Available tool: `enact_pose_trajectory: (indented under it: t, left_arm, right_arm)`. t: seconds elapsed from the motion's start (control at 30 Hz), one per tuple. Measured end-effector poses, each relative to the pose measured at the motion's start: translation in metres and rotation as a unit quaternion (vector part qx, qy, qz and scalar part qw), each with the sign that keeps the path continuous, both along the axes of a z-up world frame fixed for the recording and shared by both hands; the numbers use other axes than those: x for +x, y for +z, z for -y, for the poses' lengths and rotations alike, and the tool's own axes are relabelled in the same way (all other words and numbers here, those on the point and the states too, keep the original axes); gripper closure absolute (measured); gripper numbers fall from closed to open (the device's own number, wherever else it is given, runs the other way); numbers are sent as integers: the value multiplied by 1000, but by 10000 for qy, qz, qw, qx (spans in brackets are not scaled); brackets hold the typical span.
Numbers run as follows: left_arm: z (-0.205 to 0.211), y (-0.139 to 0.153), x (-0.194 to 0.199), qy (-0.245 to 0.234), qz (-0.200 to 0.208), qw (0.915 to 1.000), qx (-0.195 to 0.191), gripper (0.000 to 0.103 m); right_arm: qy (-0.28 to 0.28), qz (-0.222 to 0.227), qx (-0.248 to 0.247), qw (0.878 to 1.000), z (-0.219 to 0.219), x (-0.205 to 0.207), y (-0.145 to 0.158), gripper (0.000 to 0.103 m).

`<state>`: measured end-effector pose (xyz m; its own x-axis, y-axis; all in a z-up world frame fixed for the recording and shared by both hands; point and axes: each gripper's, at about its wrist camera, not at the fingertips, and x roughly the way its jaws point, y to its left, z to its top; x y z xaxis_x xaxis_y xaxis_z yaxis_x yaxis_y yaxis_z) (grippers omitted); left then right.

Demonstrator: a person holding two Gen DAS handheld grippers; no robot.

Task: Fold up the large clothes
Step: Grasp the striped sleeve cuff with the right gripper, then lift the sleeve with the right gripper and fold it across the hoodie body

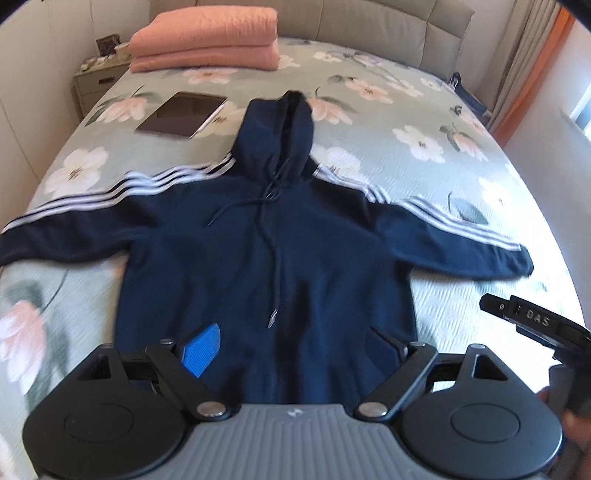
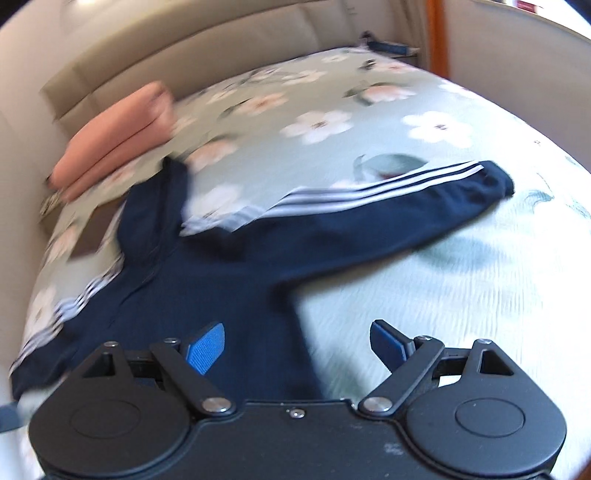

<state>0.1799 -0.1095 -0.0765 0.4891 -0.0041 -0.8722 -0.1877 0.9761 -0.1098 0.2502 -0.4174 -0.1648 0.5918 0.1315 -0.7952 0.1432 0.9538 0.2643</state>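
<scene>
The letters "DAS" can be read in pale print on the black body of the right gripper (image 1: 535, 321), seen at the near right edge of the left wrist view; no other writing can be made out, and the hoodie's front carries no legible mark. The navy hoodie (image 1: 266, 236) is laid flat, front up, on the floral bedspread (image 1: 406, 147), hood pointing far, both sleeves spread out to left and right with three white stripes running along each. Its drawstrings (image 1: 273, 258) are trailed down the chest. The left gripper (image 1: 291, 350) is held over the near hem with its jaws set wide apart and nothing between them; one blue pad (image 1: 201, 349) is seen over the fabric, the other hidden against the dark cloth. In the blurred right wrist view, the right gripper (image 2: 299, 347) is likewise spread apart and empty, its left pad over the hoodie's near right edge, its right pad over bare bedspread. Farther off, a dark tablet (image 1: 183, 114) is lying on the bed just left of the hood, apart from it. A folded pink blanket (image 1: 205, 37) is stacked at the far left against the padded headboard (image 1: 388, 22). A nightstand (image 1: 98, 79) is seen at the far left beside the bed.
</scene>
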Motion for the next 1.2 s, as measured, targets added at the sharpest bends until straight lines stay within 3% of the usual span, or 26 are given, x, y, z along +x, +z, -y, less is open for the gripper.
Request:
enact_pose_trajectory:
  t: [0.27, 0.43, 0.63, 0.73, 0.8, 0.83, 0.87, 1.0, 1.2]
  left_arm:
    - [39, -53, 81, 36, 414, 9987, 310, 15]
    - [51, -101, 116, 158, 153, 9994, 276, 16]
    - [55, -138, 124, 159, -10, 9989, 437, 16]
    - [55, -146, 124, 138, -106, 9985, 527, 16]
    - [55, -150, 123, 141, -167, 9983, 549, 16]
    - [53, -151, 121, 162, -179, 9982, 556, 16]
    - [52, -151, 120, 186, -188, 9981, 549, 16]
    - [40, -148, 111, 323, -161, 9981, 490, 16]
    - [6, -138, 89, 446, 36, 9975, 540, 16]
  right_arm:
    - [-1397, -197, -108, 9899, 146, 127, -96, 2]
    - [-2127, -320, 548, 9751, 237, 177, -151, 3]
    - [-2938, -292, 766, 9523, 304, 217, -189, 12]
    - [-3088, -136, 800, 9476, 311, 226, -196, 18]
    - [-3034, -135, 632, 9507, 305, 235, -195, 38]
    - [-2988, -142, 518, 9528, 302, 238, -195, 62]
    - [-2878, -123, 507, 9563, 299, 239, -194, 79]
    - [-2620, 95, 483, 9638, 274, 231, -175, 81]
    - [-1696, 833, -78, 9820, 179, 210, -103, 81]
